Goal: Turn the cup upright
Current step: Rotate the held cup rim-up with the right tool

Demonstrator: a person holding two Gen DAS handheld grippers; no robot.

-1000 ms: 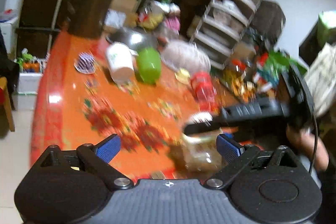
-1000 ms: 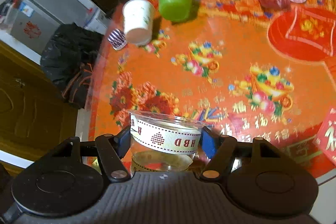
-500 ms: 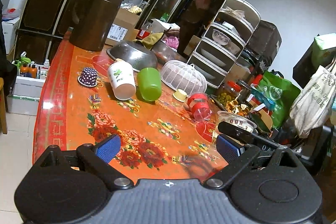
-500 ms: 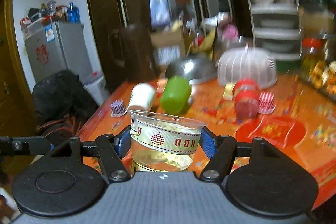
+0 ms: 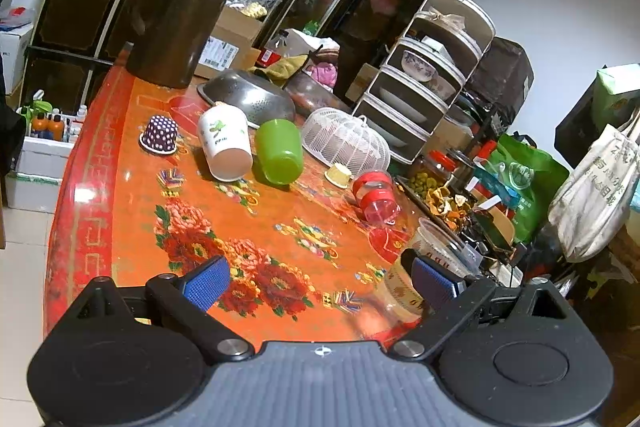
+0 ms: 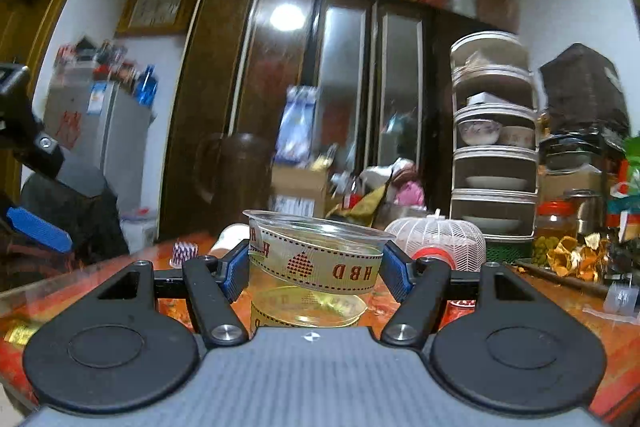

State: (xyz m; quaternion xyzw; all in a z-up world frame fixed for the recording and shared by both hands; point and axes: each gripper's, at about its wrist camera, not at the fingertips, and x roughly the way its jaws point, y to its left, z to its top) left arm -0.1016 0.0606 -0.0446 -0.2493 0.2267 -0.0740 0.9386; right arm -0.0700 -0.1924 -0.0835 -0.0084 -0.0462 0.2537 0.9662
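Note:
My right gripper (image 6: pixel 314 269) is shut on a clear plastic cup (image 6: pixel 316 263) with a gold "HBD" ribbon band. The cup stands mouth up, low over the red floral table (image 6: pixel 560 311); I cannot tell whether its base touches it. The same cup (image 5: pixel 420 275) shows at the right of the left wrist view, partly behind my left gripper's right finger. My left gripper (image 5: pixel 320 281) is open and empty above the table's near edge (image 5: pixel 132 227). Its blue pad (image 6: pixel 38 229) shows at the left edge of the right wrist view.
On the table lie a white paper cup (image 5: pixel 226 143), a green cup (image 5: pixel 280 151) and a red-capped jar (image 5: pixel 376 195) on their sides. A spotted cupcake liner (image 5: pixel 159 133), a white mesh cover (image 5: pixel 346 143), a metal colander (image 5: pixel 248 97), a dark jug (image 5: pixel 176 23) and a tiered rack (image 5: pixel 432 75) stand behind.
My right gripper has tilted up from looking down at the table to level, turning the cup mouth up and lowering it. The left gripper steadied and stays open.

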